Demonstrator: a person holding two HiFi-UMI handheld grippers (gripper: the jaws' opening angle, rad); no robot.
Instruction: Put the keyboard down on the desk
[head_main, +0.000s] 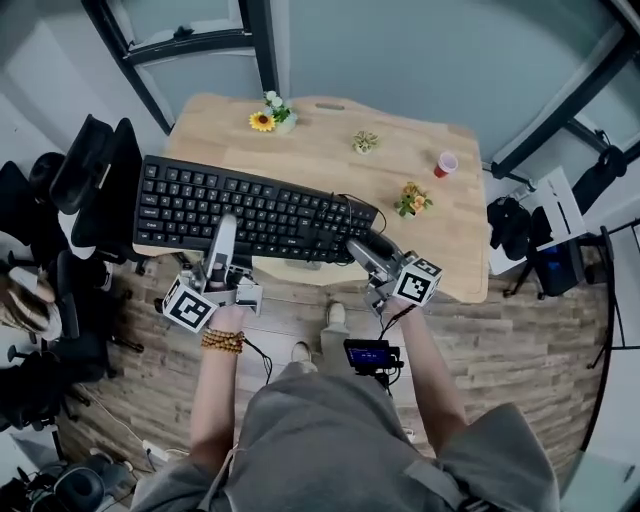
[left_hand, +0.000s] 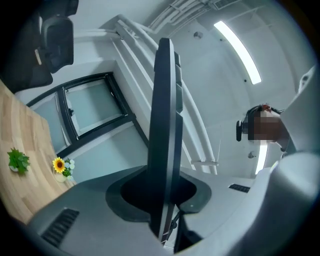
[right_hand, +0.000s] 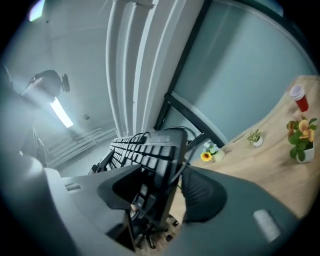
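subject: keyboard (head_main: 250, 212), black, full size. it is sitting over the 8 o'clock part of the worktop (head_main: 330, 130), long side running from 9 towards 3 o'clock, its left end reaching the worktop's left edge and its near edge lying close to the worktop's front edge. whether its underside is fully bearing on the wood cannot be told from overhead.

left claw (head_main: 224, 232): it is pinching the keyboard's near edge at about 6 o'clock. the left gripper view is showing the board edge-on as a thin dark slab standing between the jaws, with both jaws lying against it.

right claw (head_main: 360, 248): it is standing spread wide at the keyboard's 4 o'clock corner. the right gripper view is showing that corner between the jaws, with a gap at the ribbed pad, so nothing is being pressed there.

surroundings: a sunflower (head_main: 262, 121) at 12 o'clock of the keyboard, a flowering plant (head_main: 412, 199) and a red cup (head_main: 446, 163) towards 2 o'clock, all well apart from the board.

judgement: the set-down is appearing to be in its closing step, with one side already let go. the next move is calling for the left claw to lower its edge flat, spread its jaws and draw back towards 6 o'clock without dragging the board off the front edge.
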